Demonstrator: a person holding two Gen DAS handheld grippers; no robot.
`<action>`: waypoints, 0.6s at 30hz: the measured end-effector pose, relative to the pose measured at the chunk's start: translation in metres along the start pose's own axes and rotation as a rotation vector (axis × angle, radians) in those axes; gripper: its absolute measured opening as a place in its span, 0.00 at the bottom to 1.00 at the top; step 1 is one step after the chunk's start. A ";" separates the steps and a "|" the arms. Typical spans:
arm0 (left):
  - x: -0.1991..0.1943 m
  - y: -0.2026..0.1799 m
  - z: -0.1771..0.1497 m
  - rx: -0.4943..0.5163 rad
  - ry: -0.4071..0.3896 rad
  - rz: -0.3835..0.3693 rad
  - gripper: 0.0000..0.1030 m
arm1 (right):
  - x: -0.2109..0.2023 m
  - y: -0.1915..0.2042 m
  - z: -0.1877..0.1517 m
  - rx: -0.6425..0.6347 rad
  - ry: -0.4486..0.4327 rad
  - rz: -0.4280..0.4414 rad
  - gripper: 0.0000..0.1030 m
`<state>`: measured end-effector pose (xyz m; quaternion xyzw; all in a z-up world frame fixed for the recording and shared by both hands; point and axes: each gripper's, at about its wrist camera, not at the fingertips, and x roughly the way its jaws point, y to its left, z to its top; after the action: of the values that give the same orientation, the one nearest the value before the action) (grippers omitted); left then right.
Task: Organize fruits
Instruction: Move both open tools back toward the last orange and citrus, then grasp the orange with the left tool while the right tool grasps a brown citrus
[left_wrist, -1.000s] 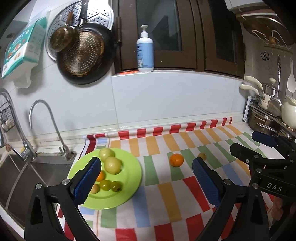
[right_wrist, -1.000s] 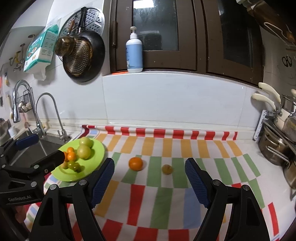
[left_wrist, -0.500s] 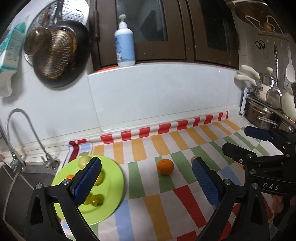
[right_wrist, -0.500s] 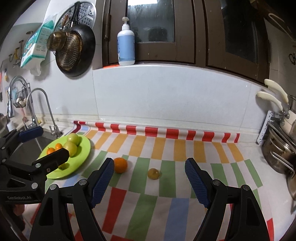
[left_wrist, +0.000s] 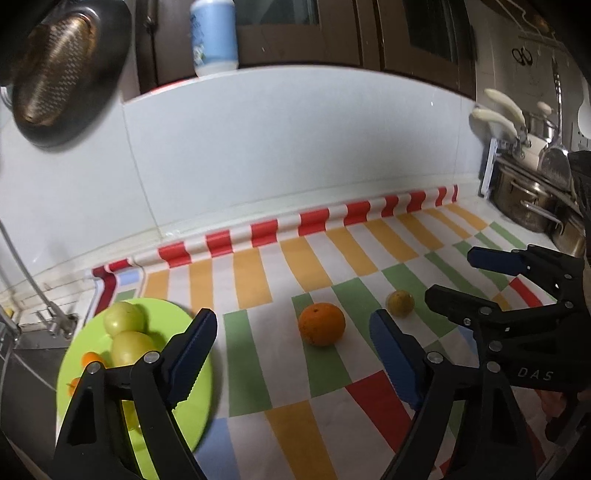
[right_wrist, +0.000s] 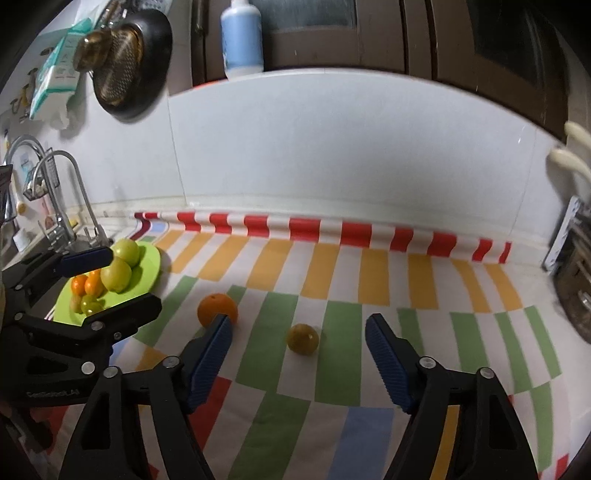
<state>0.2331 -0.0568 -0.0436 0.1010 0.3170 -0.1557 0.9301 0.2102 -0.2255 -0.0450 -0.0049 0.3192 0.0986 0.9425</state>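
Here the left gripper (left_wrist: 291, 354) is closing, unclenched around the orange (left_wrist: 321, 329) at frame centre; the right gripper (right_wrist: 299, 354) closes likewise, not yet touching the small yellow fruit (right_wrist: 303, 339) at centre.

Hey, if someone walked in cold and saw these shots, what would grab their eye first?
Probably the bright striped cloth covering the counter, with an orange and a small yellowish fruit lying loose on it. At its left end, by the sink, a lime-green plate is piled with green and orange fruit.
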 end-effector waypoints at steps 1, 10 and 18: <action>0.004 0.000 0.000 0.002 0.008 -0.007 0.80 | 0.005 -0.002 -0.001 0.007 0.012 0.005 0.71; 0.052 -0.001 -0.004 0.006 0.103 -0.073 0.67 | 0.046 -0.011 -0.009 0.033 0.106 0.044 0.58; 0.075 -0.004 -0.007 0.014 0.147 -0.111 0.55 | 0.066 -0.014 -0.012 0.040 0.148 0.067 0.50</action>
<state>0.2844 -0.0753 -0.0960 0.1011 0.3884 -0.2015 0.8935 0.2568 -0.2277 -0.0947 0.0175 0.3899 0.1231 0.9124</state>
